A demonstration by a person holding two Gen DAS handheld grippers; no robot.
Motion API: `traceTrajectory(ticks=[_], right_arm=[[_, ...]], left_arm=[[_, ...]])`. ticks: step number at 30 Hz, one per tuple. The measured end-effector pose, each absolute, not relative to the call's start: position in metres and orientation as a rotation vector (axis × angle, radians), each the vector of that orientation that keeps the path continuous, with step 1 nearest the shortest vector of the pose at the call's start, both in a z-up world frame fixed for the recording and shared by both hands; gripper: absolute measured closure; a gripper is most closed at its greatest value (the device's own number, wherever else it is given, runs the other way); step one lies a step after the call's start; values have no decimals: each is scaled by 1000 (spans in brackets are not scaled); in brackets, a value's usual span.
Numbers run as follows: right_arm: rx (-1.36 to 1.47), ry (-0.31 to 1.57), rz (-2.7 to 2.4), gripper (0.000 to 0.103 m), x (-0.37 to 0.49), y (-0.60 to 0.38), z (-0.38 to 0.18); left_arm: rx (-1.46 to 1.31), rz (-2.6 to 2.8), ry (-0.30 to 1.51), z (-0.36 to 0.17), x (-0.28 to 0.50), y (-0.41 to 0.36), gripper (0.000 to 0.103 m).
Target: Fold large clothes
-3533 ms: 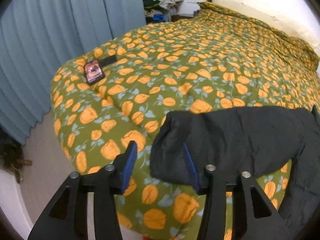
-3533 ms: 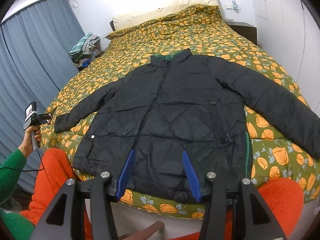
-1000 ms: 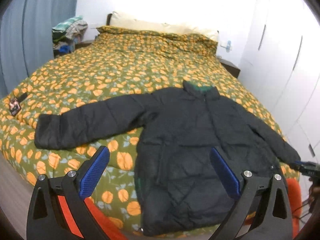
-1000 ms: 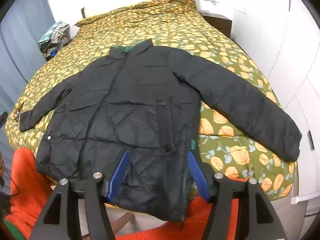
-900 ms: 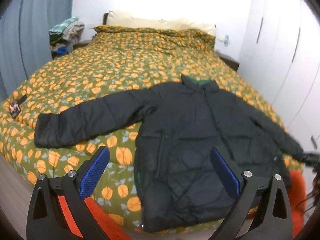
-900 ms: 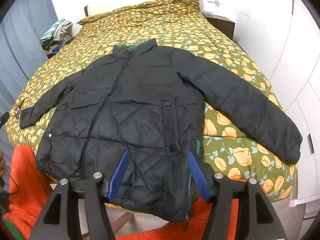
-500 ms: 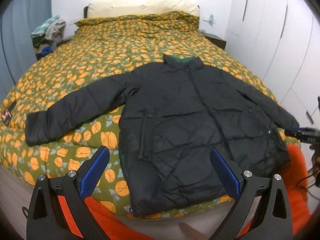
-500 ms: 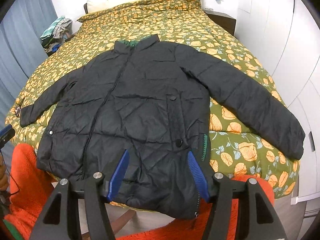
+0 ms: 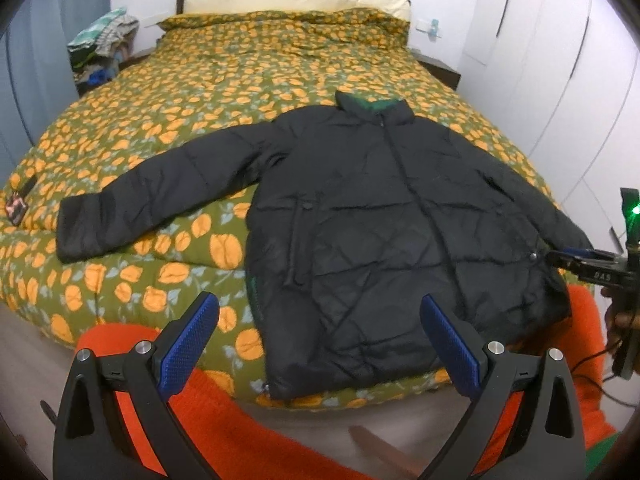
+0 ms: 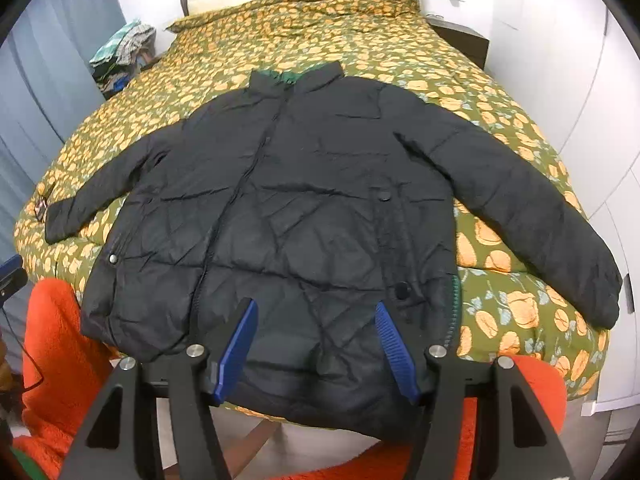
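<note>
A black quilted jacket (image 9: 372, 216) (image 10: 304, 216) lies flat and zipped on the bed, front up, collar toward the pillows, both sleeves spread out sideways. Its hem hangs a little over the bed's near edge. My left gripper (image 9: 318, 320) hovers open above the hem's left part, blue pads wide apart with nothing between them. My right gripper (image 10: 316, 330) is open too, above the hem's middle, and holds nothing. The right gripper's body also shows in the left wrist view (image 9: 596, 268) beside the right sleeve cuff.
The bed (image 9: 256, 64) has a green cover with orange flowers. A phone (image 9: 16, 210) lies at its left edge. A pile of clothes (image 10: 124, 46) sits by the curtain, white wardrobes (image 9: 560, 60) stand to the right, and orange trouser legs (image 10: 60, 344) show below.
Both views have shifted: the jacket now sits more centred and slightly closer under each gripper. The jacket itself has not moved and both grippers kept their opening.
</note>
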State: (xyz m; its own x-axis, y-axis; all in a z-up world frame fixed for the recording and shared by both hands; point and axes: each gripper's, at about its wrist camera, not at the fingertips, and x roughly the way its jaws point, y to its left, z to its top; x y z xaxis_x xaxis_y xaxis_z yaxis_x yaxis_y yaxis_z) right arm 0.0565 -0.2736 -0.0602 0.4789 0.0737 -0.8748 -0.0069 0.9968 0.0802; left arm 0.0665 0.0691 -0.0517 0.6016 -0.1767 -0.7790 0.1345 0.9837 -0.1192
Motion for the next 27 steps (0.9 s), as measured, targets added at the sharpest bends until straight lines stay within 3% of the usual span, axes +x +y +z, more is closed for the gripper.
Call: traceTrajectory(ticks=[27], right_arm=[[11,1133,157,40,67,-225,-76]], left_arm=[[-48,-144,953,-66,69,77,2]])
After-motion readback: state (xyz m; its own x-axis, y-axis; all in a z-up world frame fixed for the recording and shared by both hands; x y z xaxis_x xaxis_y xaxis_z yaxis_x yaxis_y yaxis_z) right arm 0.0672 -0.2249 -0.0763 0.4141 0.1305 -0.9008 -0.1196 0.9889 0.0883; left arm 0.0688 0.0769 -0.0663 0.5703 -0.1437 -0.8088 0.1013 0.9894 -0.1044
